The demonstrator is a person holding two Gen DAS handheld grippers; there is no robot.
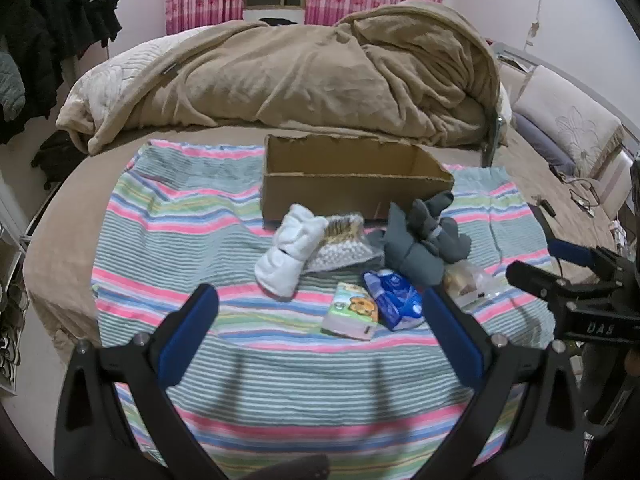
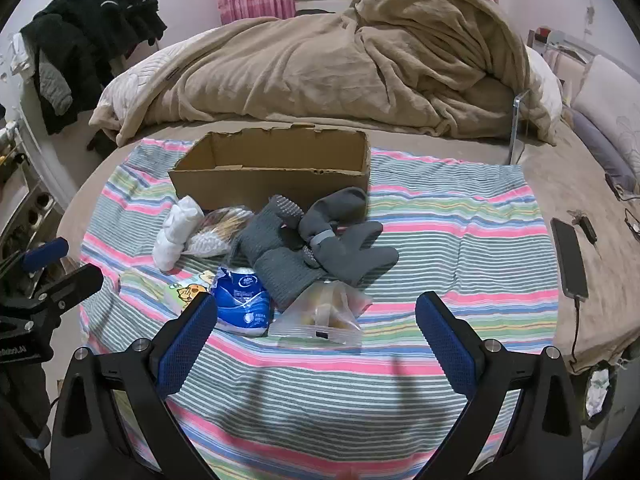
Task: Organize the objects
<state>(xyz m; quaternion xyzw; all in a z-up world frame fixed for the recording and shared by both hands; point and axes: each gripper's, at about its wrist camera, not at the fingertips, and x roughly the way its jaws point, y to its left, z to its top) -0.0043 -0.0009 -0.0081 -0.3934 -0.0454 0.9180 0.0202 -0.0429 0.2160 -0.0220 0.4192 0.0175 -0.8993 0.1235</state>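
An open, empty cardboard box (image 1: 352, 188) (image 2: 276, 168) stands on a striped cloth (image 1: 192, 240) (image 2: 460, 240) on the bed. In front of it lie a rolled white sock (image 1: 286, 256) (image 2: 176, 234), a clear bag of small things (image 1: 344, 240) (image 2: 222, 228), grey gloves (image 1: 424, 240) (image 2: 320, 240), a green tissue pack (image 1: 352, 310) (image 2: 188, 286), a blue pack (image 1: 396, 294) (image 2: 242, 300) and a clear zip bag (image 1: 468, 280) (image 2: 324, 312). My left gripper (image 1: 320, 300) is open, just short of the tissue pack. My right gripper (image 2: 316, 306) is open around the zip bag's near side.
A heaped tan blanket (image 1: 320, 76) (image 2: 340, 68) lies behind the box. A phone on a cable (image 2: 568, 256) rests on the bed at the right. Dark clothes (image 2: 92, 40) hang at the left. Pillows (image 1: 568, 120) lie at the far right.
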